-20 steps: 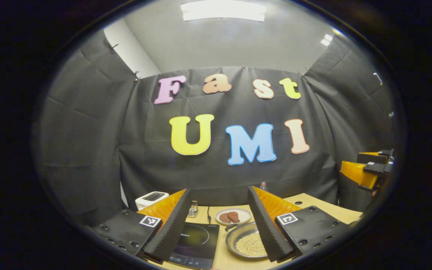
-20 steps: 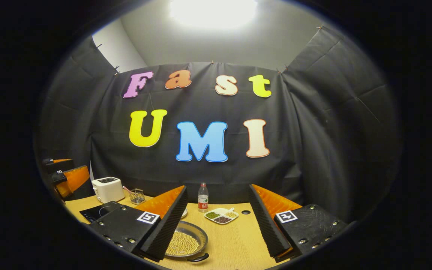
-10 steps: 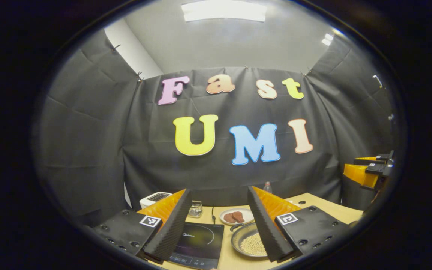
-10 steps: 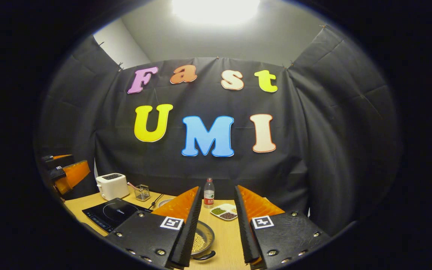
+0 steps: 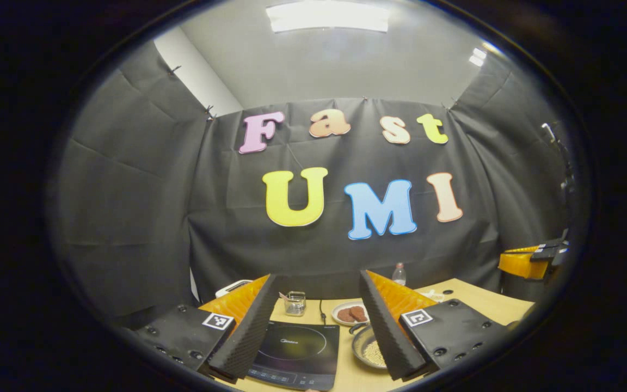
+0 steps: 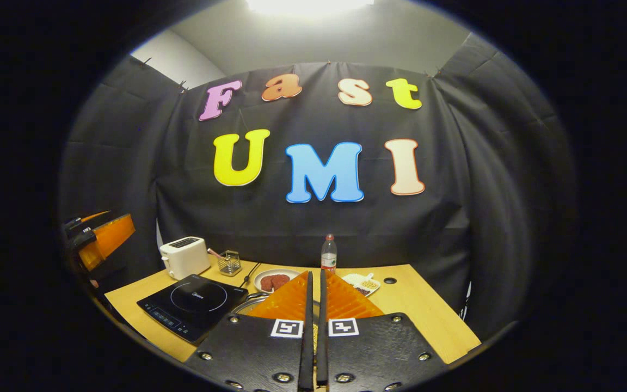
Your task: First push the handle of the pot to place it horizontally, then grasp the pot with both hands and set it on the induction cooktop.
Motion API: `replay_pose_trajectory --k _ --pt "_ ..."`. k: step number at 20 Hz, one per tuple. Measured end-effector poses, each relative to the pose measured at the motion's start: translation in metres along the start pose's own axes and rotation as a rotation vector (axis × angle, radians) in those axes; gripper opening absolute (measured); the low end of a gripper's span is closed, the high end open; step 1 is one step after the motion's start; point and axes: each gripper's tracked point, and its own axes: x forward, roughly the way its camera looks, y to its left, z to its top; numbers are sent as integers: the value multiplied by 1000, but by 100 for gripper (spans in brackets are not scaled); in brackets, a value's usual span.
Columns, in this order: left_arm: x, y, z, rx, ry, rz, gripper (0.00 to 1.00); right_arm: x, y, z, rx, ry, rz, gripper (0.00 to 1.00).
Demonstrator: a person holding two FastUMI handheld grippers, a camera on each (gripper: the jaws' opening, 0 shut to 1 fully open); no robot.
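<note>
Tools above worktop, pot beside cooktop

Left gripper view: left tool (image 5: 318,321) released, its two fingers spread wide, nothing between them. Taking the induction cooktop (image 5: 298,354) as landmark: it lies flat on the worktop (image 5: 471,294), seen between the fingers. Pot (image 5: 367,348) sits on the worktop just right of the cooktop, partly hidden behind the right-hand finger; pale grains inside; one dark handle at its far rim. Plate (image 5: 350,313) with brown pieces stands beyond the pot. Small wire basket (image 5: 294,303) stands behind the cooktop, a bottle (image 5: 399,274) further right, near the wall. Right tool (image 5: 534,260) shows far right of the cooktop, raised off the worktop.

Right gripper view: right tool (image 6: 314,326) clenched, fingers nearly together, only a thin slit between them, gripping nothing. Cooktop (image 6: 194,305) lies left of the fingers. Pot rim (image 6: 248,301) shows just right of the cooktop, mostly hidden behind the fingers. Toaster (image 6: 184,257) stands behind the cooktop. Left tool (image 6: 98,239) hangs left of the cooktop.
</note>
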Motion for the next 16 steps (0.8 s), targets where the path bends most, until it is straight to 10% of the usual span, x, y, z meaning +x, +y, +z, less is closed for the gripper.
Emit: replay_pose_trajectory --k 16 --pt "-6 58 -35 -18 31 -5 96 -23 68 -149 -91 419 206 3"
